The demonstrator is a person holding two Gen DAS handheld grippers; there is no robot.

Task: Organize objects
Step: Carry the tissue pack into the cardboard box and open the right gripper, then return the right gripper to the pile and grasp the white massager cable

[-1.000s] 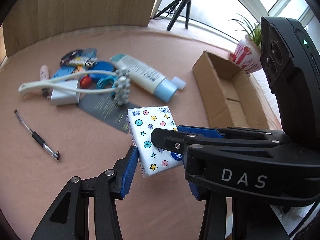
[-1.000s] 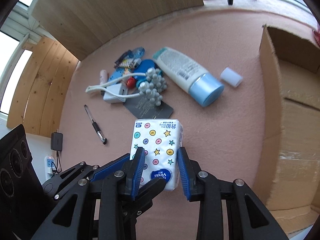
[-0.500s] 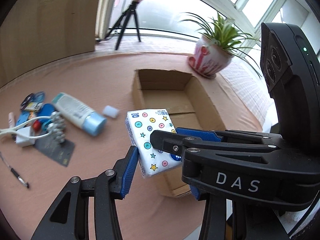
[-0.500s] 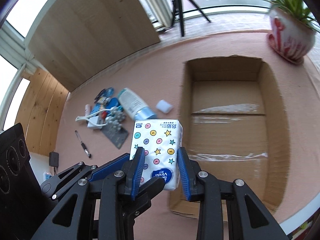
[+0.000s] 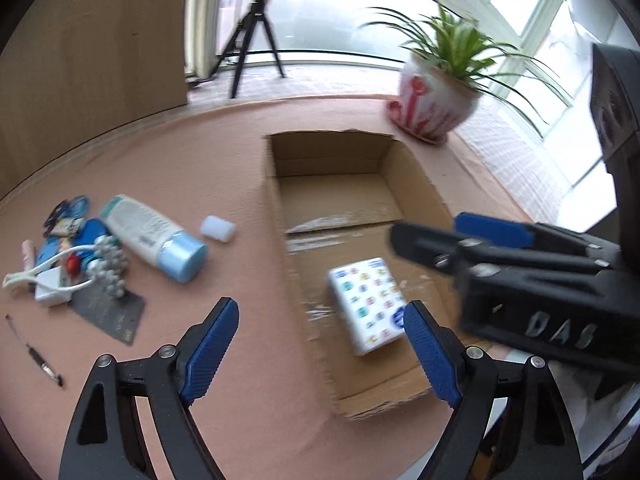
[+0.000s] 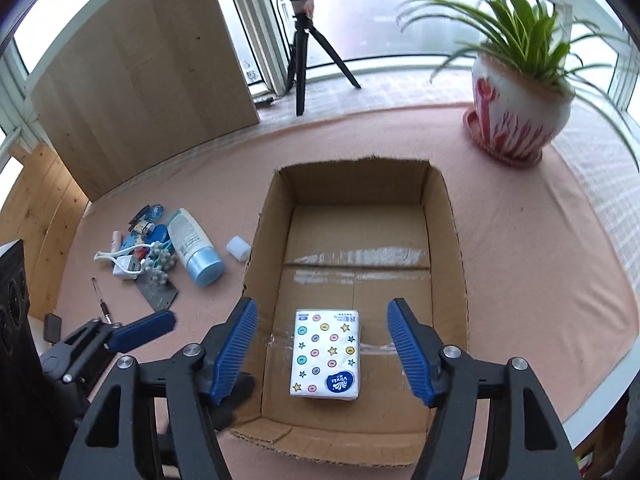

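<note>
The open brown cardboard box (image 6: 444,216) fills the space ahead of the right gripper (image 6: 322,350), its near wall running under both blue-padded fingers (image 6: 236,346). Beyond the box, past the right-hand finger, stands a white-and-red ceramic pot with a green spider plant (image 6: 516,120). The right gripper hangs spread wide and empty above the box's near end. The left gripper (image 5: 322,354) is likewise splayed apart and grasps nothing; its left finger sits over the pink tabletop (image 5: 168,168) and its right finger over the box interior.

The white tissue pack printed with coloured dots and stars (image 6: 326,354) lies flat on the box floor, between the right gripper's fingers and touching neither. In the left wrist view it is motion-blurred, so whether it has fully settled is hard to say there.

Outside the box, off beyond the left finger of each gripper, lies a white lotion bottle with a pale blue cap (image 6: 194,246), on its side. Beside its cap end, just by the box wall, sits a small white cylinder (image 6: 238,247). Nearer the fingers lies a thin black pen (image 6: 102,306), apart from the rest.
</note>
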